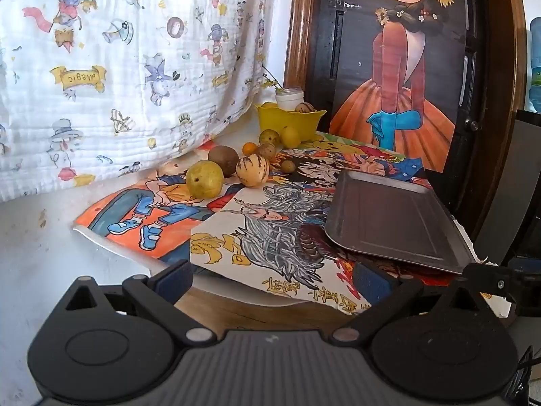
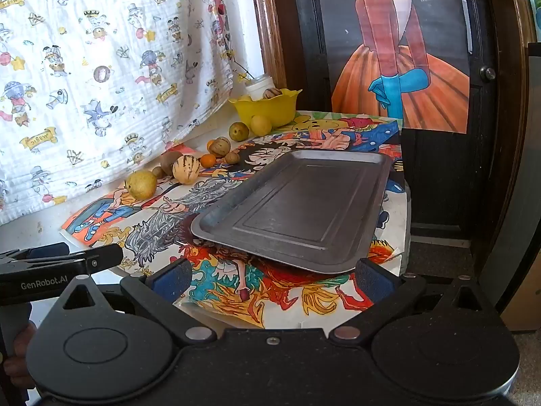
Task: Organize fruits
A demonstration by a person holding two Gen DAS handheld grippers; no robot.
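Bench under drawings; tray at centre, fruits and yellow bowl upper left, printed cloth behind. Left tongs and right tongs: both wide, empty.

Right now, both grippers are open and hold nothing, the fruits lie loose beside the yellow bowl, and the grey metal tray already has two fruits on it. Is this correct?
Not quite. The grey metal tray has nothing on it, as the right wrist view shows. The rest is right: the left gripper and right gripper are open, holding nothing, and the fruits lie beside the yellow bowl.
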